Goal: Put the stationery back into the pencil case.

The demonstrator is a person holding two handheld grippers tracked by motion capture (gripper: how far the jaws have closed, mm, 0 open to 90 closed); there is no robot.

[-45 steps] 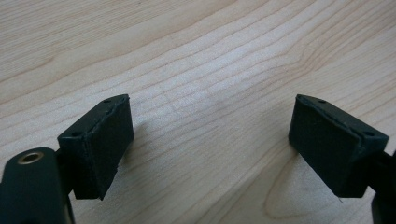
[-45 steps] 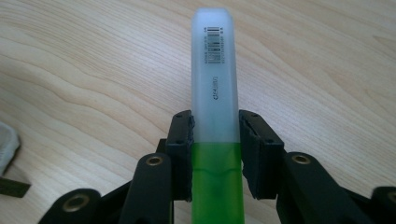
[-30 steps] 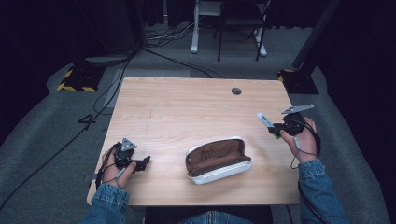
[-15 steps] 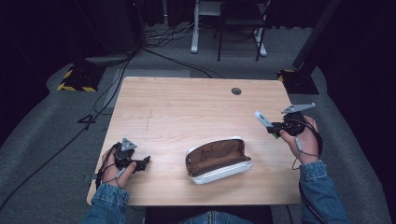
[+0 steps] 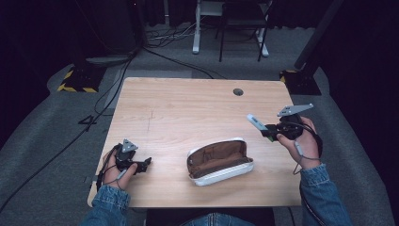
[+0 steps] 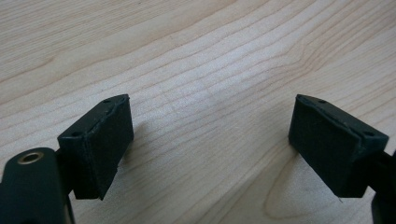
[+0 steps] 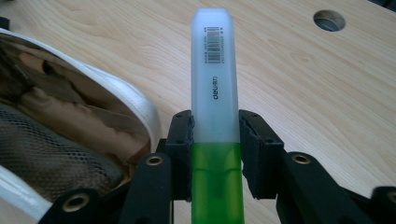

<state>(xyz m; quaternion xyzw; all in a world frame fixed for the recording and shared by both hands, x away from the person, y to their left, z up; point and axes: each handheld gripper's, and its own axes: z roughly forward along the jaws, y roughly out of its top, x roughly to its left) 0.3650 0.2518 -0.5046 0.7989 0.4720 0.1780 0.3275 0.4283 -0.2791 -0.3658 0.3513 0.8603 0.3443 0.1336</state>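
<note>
1. Fingers of the right gripper (image 7: pixel 215 158) are clamped on a green highlighter (image 7: pixel 215 93), pads pressing both flat sides right at the seam where the frosted cap meets the green barrel. Cap end sticks out fwd past the pads.
2. Left gripper (image 6: pixel 210 144): jaws stand wide apart, nothing betw. them, just bare table (image 5: pixel 188 108) wood under them. In the high view it sits at approx 8 o'clock on the table (image 5: pixel 141 163), resting low by the near-left corner.
3. Highlighter in the high view (image 5: pixel 258 123) is held off the wood at approx 4 o'clock, cap pointing toward 10 o'clock, away from the right hand (image 5: pixel 301 136).
4. Pencil case (image 5: pixel 219 160) lies open near 6 o'clock, brown lining and mesh pocket showing, white rim up. In the right gripper view it sits just left of the jaws (image 7: pixel 70 135), near but apart from the marker.
5. Step in hand, my read: carry phase. Marker picked up, not yet in the case.
6. Next move prob. calls for: swing the hand toward 7 o'clock till the marker is over the opening, tip the cap end down along the case's long axis, lower, then release.
7. Watch: rim is narrow; crosswise approach could catch the marker on the white edge. Left gripper could steady the case if it slides.
</note>
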